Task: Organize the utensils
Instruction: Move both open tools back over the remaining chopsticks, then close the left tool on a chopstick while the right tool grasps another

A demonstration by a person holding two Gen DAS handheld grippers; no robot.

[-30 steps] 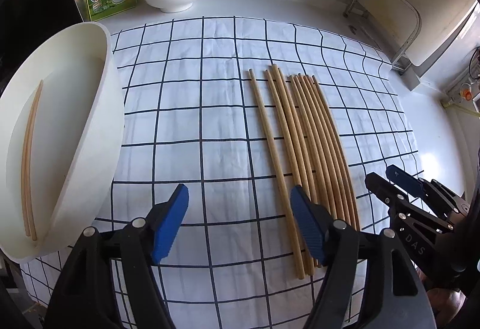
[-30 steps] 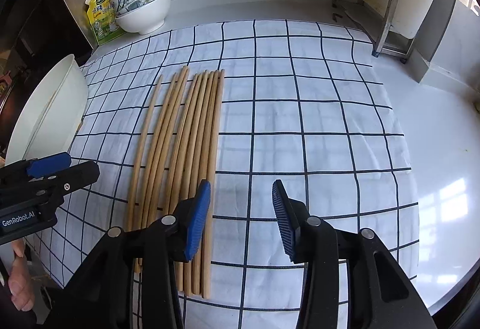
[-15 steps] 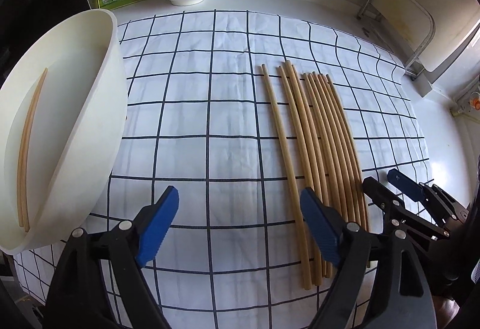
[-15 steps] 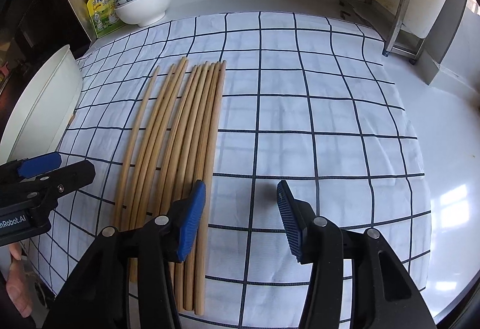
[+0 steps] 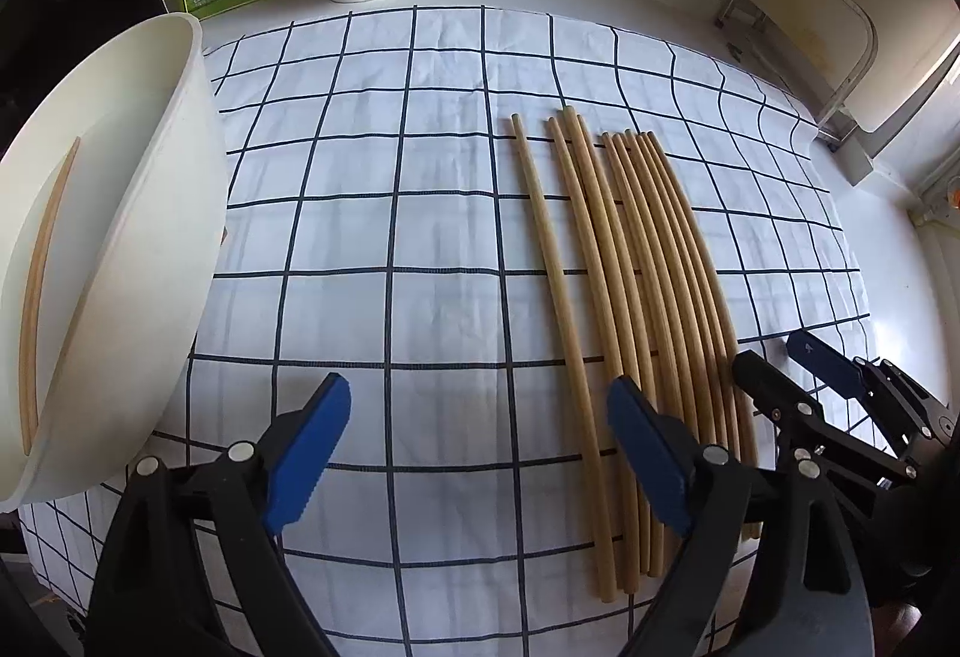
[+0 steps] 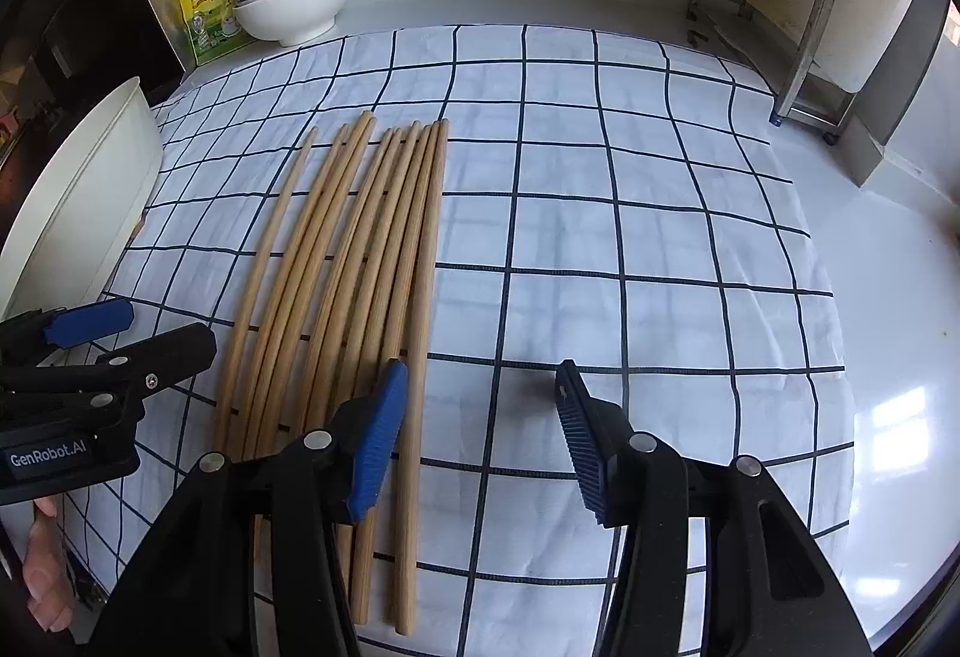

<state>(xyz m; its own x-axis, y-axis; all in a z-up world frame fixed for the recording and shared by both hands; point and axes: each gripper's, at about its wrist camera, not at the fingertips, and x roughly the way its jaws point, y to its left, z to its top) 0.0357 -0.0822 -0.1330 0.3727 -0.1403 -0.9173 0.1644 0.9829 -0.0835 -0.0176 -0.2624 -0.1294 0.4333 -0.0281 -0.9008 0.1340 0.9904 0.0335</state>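
— Two chopsticks point(image 5: 36, 291) lay inside the white tub point(image 5: 162, 261) at the far left, didn't they?
— Yes. Beside it the left gripper point(image 5: 474, 453) hung wide apart, holding nothing, over the checked cloth point(image 5: 372, 237).
— And the loose chopsticks point(image 5: 624, 309)?
— Side by side on the cloth, right of that. The right gripper point(image 6: 480, 435) gaped too, its left pad over their near ends.

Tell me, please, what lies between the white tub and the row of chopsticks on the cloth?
Only bare checked cloth separates the white tub from the chopsticks, as the left wrist view shows.
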